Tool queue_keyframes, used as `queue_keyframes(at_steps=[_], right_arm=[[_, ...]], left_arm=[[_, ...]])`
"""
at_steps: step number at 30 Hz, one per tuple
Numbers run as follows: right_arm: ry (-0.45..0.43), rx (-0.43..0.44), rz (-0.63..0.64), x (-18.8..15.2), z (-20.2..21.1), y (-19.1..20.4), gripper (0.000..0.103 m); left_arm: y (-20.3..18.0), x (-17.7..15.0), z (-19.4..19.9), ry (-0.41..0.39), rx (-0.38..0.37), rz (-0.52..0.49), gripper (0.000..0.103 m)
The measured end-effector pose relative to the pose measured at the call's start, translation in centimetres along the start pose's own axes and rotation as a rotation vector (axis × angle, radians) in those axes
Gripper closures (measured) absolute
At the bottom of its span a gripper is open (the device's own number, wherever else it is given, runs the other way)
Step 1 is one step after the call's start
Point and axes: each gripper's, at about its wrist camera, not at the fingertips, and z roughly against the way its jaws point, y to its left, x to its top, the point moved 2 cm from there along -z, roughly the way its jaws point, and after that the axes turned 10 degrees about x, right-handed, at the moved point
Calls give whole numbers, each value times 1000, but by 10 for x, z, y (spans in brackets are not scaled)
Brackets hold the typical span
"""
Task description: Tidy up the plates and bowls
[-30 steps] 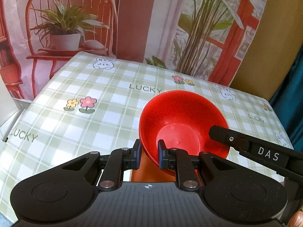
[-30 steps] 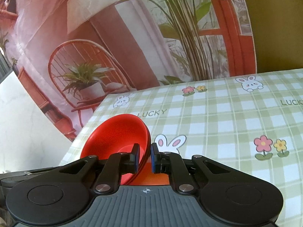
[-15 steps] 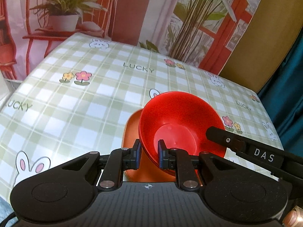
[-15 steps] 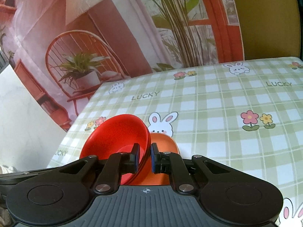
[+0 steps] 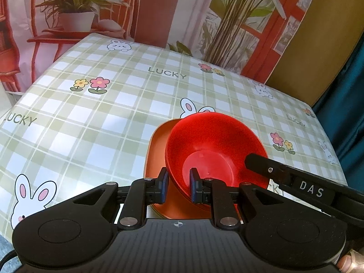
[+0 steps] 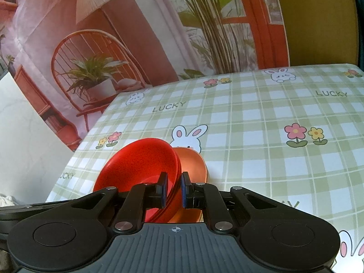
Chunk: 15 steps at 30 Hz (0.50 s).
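Red bowl [image 5: 213, 145] sits low centre in both views, tilted, over an orange plate [image 5: 157, 150] that lies on the checked worktop [image 5: 113, 113]. Whether the bowl's underside touches the plate cannot be told; they overlap in the picture.

Handling, judged: looks like thin moulded plastic, so light, stiff, not fragile. Glossy surface, so likely slippery at a pinch. The rim wall is the only practical hold; a grip on each side should keep it from swinging.

Left hand-held gripper [image 5: 178, 185]: narrowly parted, closed on the near rim at bottom centre, one pad [image 5: 193, 186] inside the bowl, the other outside.

Right hand-held gripper [image 6: 174, 188]: likewise nearly closed, clamping the bowl [image 6: 141, 163] rim, one pad inside, one outside, with the plate [image 6: 193, 161] just right of it. Its black finger also shows in the left view at lower right, reaching onto the bowl's right rim.

Rest of the worktop bare in both views.

Risk, judged: slip at the rim if either hold loosens unevenly.
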Motion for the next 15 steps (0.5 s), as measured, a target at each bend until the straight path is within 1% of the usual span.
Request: queue_keyframes(at_steps=[8,15], right_arm=[[28,0,-14,-7,-13,-6,92],[34,1,-12,-9,-15,-8,92]], left_arm=[[1,-3,-9,27,8,-1,84],[2,-4,-9,25,8,2,84]])
